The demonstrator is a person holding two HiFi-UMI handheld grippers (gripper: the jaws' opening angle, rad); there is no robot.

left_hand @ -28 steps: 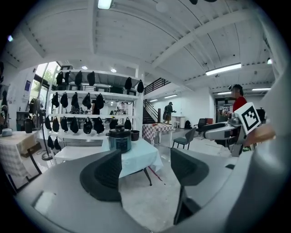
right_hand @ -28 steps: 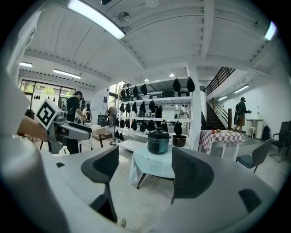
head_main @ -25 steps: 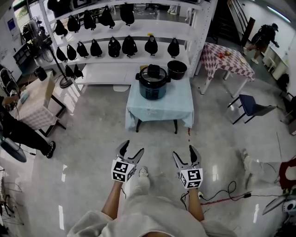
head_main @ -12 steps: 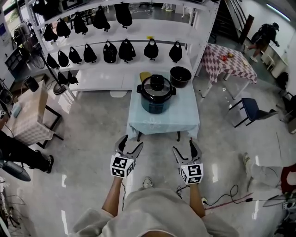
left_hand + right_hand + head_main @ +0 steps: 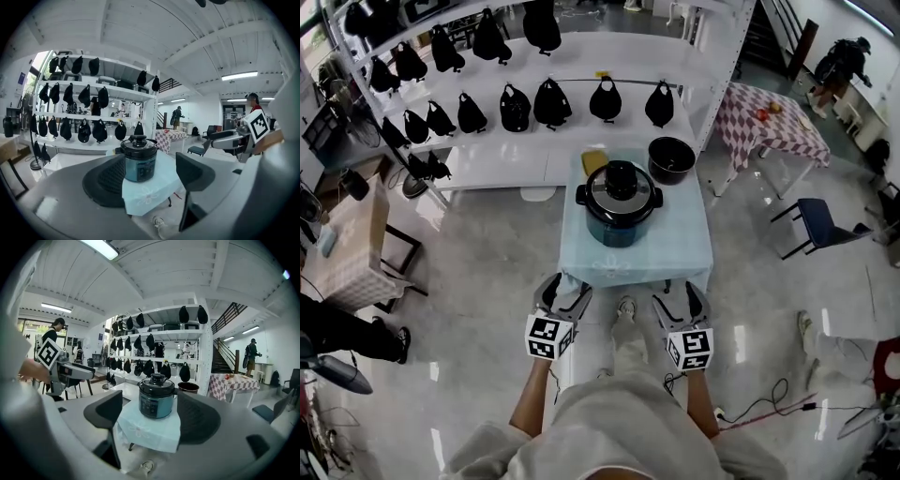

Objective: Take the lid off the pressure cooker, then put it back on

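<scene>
A dark blue pressure cooker (image 5: 619,204) with its black lid (image 5: 620,184) on stands on a small table with a pale blue cloth (image 5: 675,255). The cooker (image 5: 138,161) shows ahead in the left gripper view, and the same cooker (image 5: 156,397) ahead in the right gripper view, framed by the jaws. My left gripper (image 5: 562,294) and right gripper (image 5: 682,300) hang side by side just short of the table's near edge. Both are open and hold nothing.
A black inner pot (image 5: 671,157) and a yellow item (image 5: 594,159) sit behind the cooker. White shelves (image 5: 581,94) with black bags stand behind the table. A checkered table (image 5: 778,127), a blue chair (image 5: 817,223), a side table (image 5: 347,244) and cables (image 5: 769,405) lie around. A person (image 5: 839,66) stands far right.
I have walked forward: the table and cooker have come much nearer and now sit just beyond the grippers. Both grippers stay open and level.
</scene>
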